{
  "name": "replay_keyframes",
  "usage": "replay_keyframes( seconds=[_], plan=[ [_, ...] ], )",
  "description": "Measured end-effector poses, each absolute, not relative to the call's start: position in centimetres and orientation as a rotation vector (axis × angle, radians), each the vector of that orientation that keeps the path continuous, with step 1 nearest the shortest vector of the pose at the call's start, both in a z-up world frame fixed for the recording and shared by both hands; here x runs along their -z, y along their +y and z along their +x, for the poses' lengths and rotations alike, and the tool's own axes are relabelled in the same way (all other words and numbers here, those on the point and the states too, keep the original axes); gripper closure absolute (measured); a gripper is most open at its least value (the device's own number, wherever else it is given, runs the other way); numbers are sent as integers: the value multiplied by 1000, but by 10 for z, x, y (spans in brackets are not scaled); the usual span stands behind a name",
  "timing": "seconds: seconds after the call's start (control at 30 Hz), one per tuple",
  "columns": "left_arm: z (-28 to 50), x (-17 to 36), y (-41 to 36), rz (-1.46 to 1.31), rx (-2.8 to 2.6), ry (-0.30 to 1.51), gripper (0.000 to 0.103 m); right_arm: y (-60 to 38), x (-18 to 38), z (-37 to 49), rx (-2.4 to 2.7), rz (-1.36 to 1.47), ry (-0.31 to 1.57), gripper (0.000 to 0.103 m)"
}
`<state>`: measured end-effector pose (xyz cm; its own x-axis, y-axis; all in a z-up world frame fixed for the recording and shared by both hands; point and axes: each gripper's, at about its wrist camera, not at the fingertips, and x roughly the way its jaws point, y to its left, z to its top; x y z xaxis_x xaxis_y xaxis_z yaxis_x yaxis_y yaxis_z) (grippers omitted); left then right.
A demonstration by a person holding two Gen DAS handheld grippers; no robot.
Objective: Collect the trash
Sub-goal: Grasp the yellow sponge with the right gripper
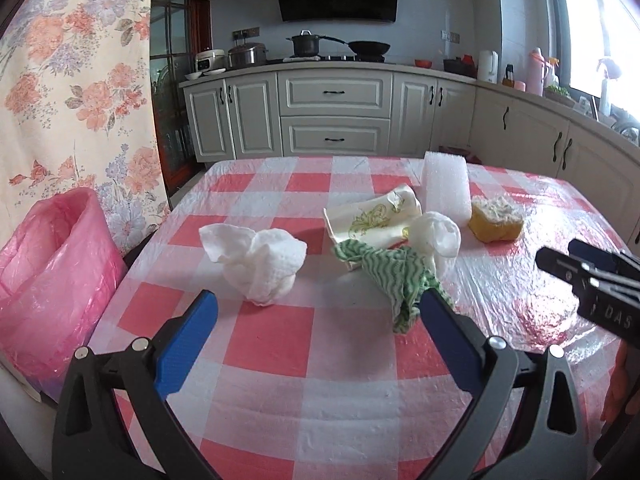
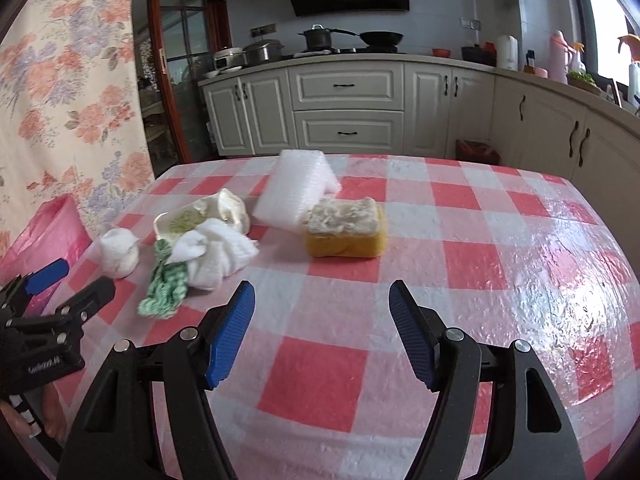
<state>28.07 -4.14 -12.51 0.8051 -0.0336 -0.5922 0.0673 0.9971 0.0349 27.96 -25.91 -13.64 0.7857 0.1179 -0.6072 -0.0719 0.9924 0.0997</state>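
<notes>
Trash lies on a table with a red and white checked cloth [image 1: 280, 344]: a crumpled white tissue [image 1: 260, 264], a green and white striped rag [image 1: 400, 280], a second white tissue [image 1: 436, 236], a cream printed packet [image 1: 372, 220], a white foam block [image 1: 446, 188] and a yellow sponge [image 1: 496, 220]. My left gripper [image 1: 320, 312] is open above the cloth, between the tissue and the rag, holding nothing. My right gripper [image 2: 322, 300] is open and bare, short of the yellow sponge [image 2: 346, 232]. The tissue [image 2: 118, 256] and rag [image 2: 164, 292] lie to its left.
A bin lined with a pink bag [image 1: 52, 272] stands off the table's left edge, beside a floral curtain [image 1: 76, 80]. Kitchen cabinets [image 1: 334, 120] and a stove with pots run along the back wall. A hand [image 2: 24, 420] holds the other gripper at lower left.
</notes>
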Motion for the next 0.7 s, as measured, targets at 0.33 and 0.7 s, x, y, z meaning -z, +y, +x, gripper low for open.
replay_keyframes(
  seconds=[0.33,0.7],
  plan=[
    [286,130,-35,24,49,665,6,-272,145,337,-43,93,724,33],
    [280,127,-49,90,84,631,6,-258,156,388,-8,51,814,25]
  ],
)
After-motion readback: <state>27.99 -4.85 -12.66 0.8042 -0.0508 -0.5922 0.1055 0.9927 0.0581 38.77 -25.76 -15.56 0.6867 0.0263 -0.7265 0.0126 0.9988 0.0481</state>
